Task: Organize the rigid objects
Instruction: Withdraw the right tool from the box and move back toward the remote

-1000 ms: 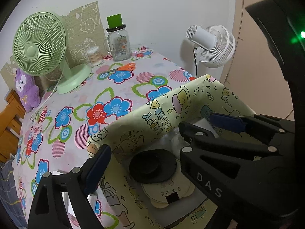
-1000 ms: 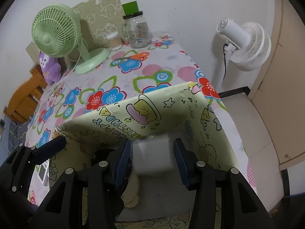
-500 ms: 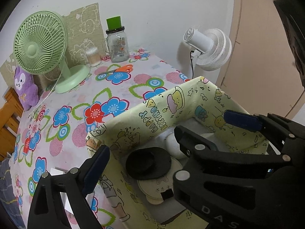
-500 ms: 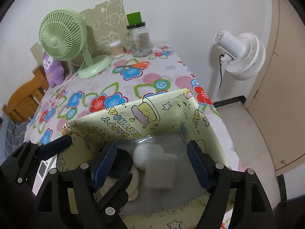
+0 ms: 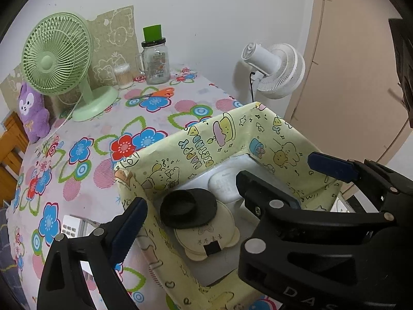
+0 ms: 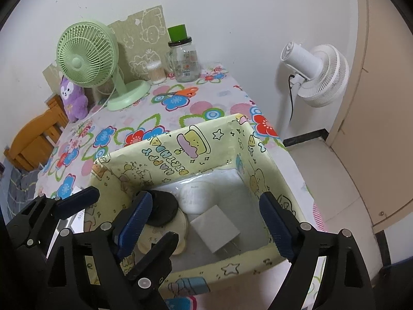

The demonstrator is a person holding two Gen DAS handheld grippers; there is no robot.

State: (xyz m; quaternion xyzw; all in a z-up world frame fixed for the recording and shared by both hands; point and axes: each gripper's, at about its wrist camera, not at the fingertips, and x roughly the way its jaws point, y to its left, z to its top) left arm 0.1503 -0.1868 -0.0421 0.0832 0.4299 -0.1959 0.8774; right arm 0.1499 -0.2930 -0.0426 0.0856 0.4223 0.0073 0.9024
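Released since the earlier frame, charger (image 6: 215,228) lies in box (image 6: 260,254) below right gripper (image 6: 206,222), jaws just opened; left gripper (image 5: 227,188) spread, empty.

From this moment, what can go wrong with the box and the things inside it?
1. The yellow box sits close to the table's edge; a knock from the right gripper, whose jaws have just been opening and hold nothing, might push it off.
2. The white charger lies loose in the box and could slide.
3. The left gripper, open, hangs beside the right one; they may collide.
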